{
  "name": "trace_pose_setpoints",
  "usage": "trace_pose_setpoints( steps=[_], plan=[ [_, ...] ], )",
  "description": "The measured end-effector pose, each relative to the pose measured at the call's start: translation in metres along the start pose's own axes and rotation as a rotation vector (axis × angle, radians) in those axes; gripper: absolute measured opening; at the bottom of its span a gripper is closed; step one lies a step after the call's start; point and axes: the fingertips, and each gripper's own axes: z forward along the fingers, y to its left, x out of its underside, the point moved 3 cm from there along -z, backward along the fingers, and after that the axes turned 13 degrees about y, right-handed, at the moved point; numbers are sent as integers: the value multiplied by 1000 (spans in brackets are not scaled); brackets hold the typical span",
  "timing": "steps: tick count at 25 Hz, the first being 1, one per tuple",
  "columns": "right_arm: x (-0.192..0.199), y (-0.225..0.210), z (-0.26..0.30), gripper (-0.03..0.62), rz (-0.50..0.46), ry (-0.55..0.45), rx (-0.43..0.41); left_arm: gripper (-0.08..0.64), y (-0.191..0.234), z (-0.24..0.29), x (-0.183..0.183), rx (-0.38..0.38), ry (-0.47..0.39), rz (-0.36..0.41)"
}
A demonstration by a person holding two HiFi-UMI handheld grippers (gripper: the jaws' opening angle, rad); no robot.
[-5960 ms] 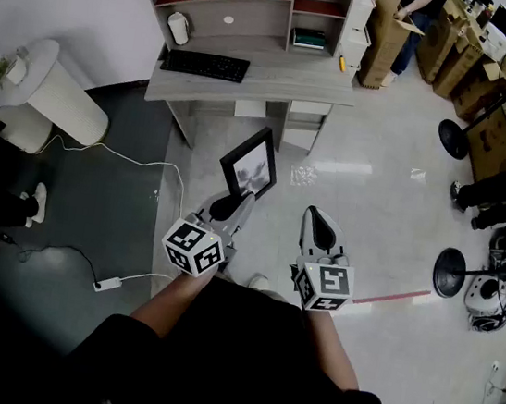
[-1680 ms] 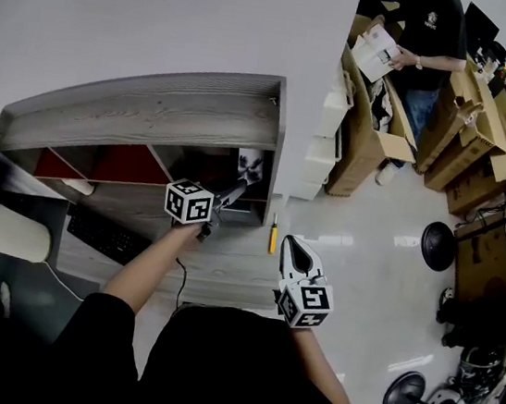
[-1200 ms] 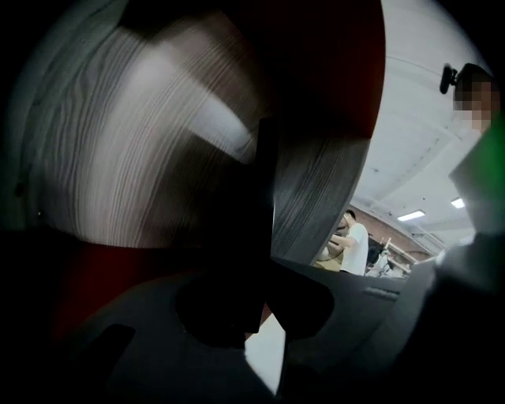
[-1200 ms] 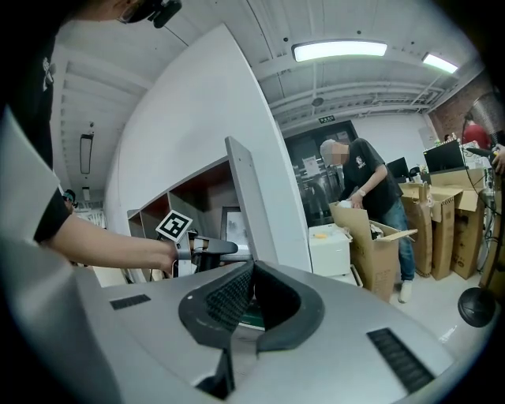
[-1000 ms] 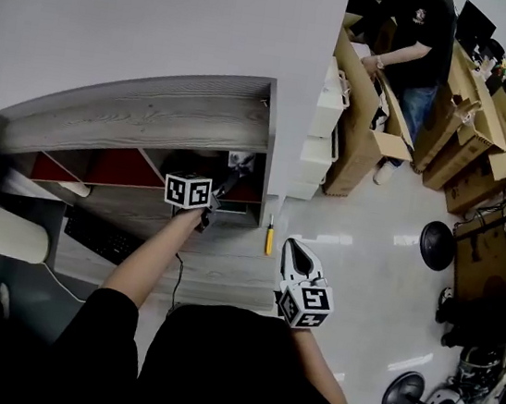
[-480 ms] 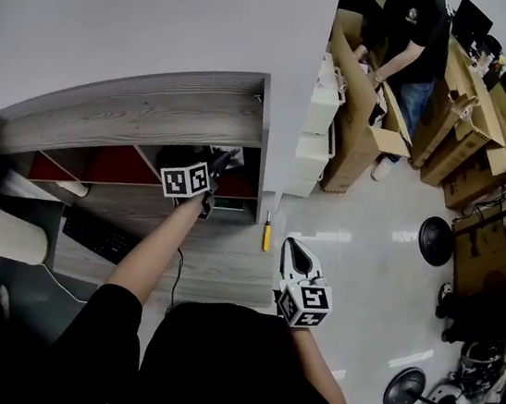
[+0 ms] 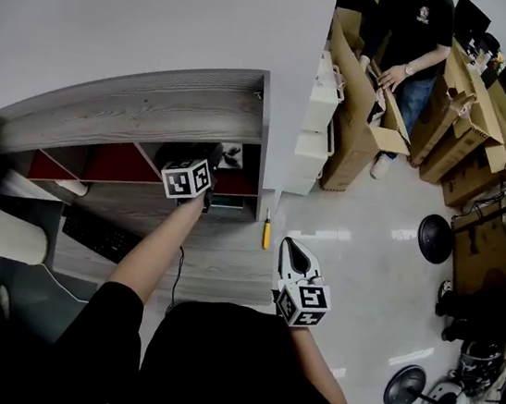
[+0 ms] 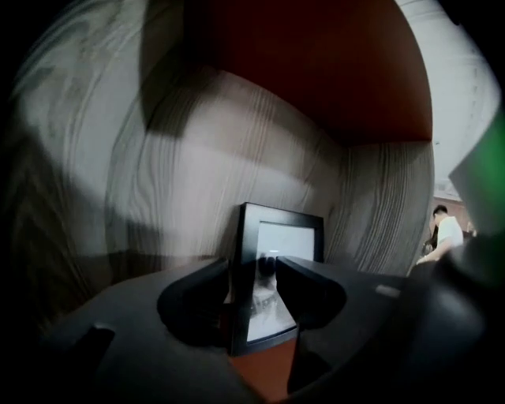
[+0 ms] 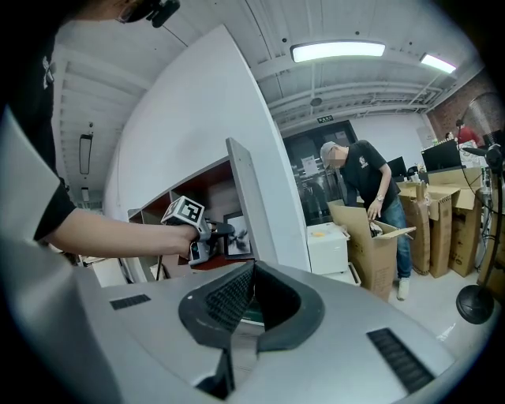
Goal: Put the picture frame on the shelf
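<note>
The black picture frame (image 8: 280,237) stands upright on the red board (image 8: 264,375) in the right-hand compartment of the grey shelf (image 7: 153,112), leaning against the back wall. It also shows in the head view (image 7: 232,154) and the right gripper view (image 9: 237,234). My left gripper (image 8: 252,267) is inside the compartment, just in front of the frame's left edge. Its jaws have just been closing a little and stand open, with no pad pressing on the frame. My right gripper (image 7: 290,245) hangs shut and empty over the desk front.
On the desk below lie a black keyboard (image 7: 99,235) and a yellow screwdriver (image 7: 267,231). White drawers (image 7: 314,130) stand right of the shelf. A person (image 7: 408,31) bends over cardboard boxes (image 7: 367,119) beyond. A black stand base (image 7: 434,241) sits on the floor.
The left gripper set the frame into the shelf compartment, let it go and drew back slightly upward. The right gripper has stayed where it was.
</note>
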Motion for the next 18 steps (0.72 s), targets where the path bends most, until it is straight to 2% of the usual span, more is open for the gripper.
trace_pose_setpoints(
  steps=[8, 15, 18],
  plan=[
    [4, 1, -6, 12, 1, 2, 15, 179, -28, 13, 2, 64, 14, 41],
    [7, 7, -12, 12, 1, -3, 18, 194, -26, 11, 6, 65, 7, 32],
    [10, 12, -14, 12, -3, -2, 12, 212, -23, 1, 1, 67, -34, 43]
  ],
)
